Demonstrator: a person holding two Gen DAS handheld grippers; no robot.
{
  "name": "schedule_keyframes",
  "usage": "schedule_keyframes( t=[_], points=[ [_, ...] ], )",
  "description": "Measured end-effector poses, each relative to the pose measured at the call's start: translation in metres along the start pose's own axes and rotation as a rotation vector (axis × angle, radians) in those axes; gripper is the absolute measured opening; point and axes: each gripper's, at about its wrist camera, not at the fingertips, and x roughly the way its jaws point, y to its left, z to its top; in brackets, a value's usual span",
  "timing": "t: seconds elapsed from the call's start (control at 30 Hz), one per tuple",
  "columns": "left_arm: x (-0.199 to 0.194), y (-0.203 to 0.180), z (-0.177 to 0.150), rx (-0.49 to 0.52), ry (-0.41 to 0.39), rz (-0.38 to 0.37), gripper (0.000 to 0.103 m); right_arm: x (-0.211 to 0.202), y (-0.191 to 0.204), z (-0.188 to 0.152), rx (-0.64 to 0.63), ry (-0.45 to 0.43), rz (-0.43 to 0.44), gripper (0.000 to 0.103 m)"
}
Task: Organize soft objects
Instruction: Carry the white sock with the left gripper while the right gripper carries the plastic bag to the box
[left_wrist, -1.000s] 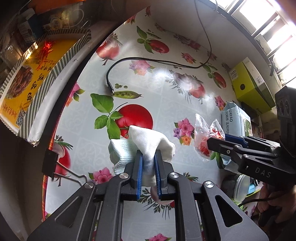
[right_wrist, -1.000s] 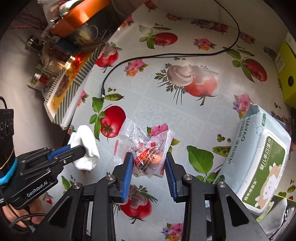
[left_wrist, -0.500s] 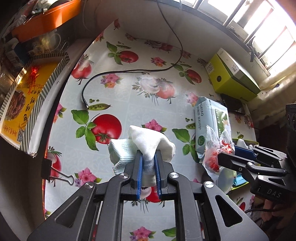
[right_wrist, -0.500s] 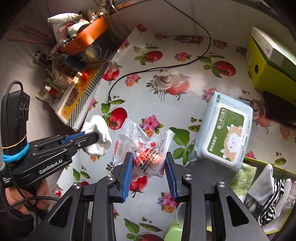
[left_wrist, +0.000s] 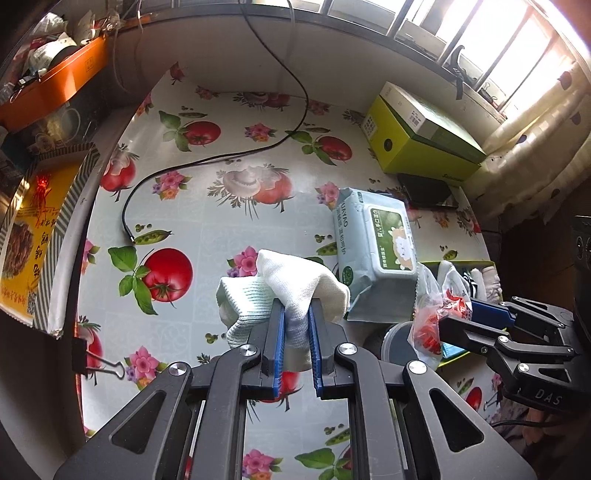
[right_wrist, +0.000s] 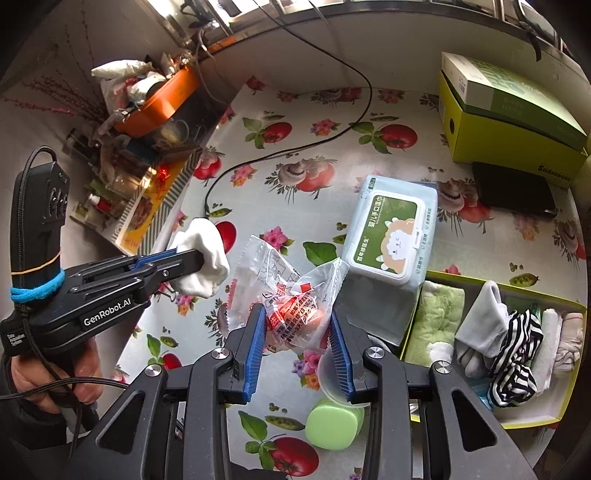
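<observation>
My left gripper (left_wrist: 295, 314) is shut on a folded white sock (left_wrist: 291, 288), held above the fruit-patterned tablecloth. In the right wrist view the same white sock (right_wrist: 201, 258) hangs at the left gripper (right_wrist: 199, 260), with a hand below on its handle. The blue pads of my right gripper (right_wrist: 297, 317) are shut on a clear crinkly snack bag (right_wrist: 291, 291) with red print. That snack bag (left_wrist: 434, 314) shows at the right in the left wrist view. A yellow-green divided box (right_wrist: 535, 421) at lower right holds a green cloth and several rolled socks.
A pale blue wet-wipes pack (right_wrist: 393, 232) lies mid-table beside the box. A yellow-green carton (right_wrist: 509, 122) and a dark flat object (right_wrist: 513, 194) stand at the back right. A black cable (left_wrist: 207, 162) crosses the cloth. A green lidded jar (right_wrist: 332, 424) stands near my right gripper. Shelf clutter lines the left edge.
Both grippers have risen and shifted right with their loads still held. The wipes pack and the divided box have come into view.
</observation>
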Motion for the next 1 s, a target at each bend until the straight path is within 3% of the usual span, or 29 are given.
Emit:
schedule_keyframes(
  t=[1.0],
  points=[
    [0.025,-0.101,0.006,0.217,0.077,-0.061,0.012,-0.038,-0.085,-0.047,0.201,-0.053,-0.053,0.033]
  ],
)
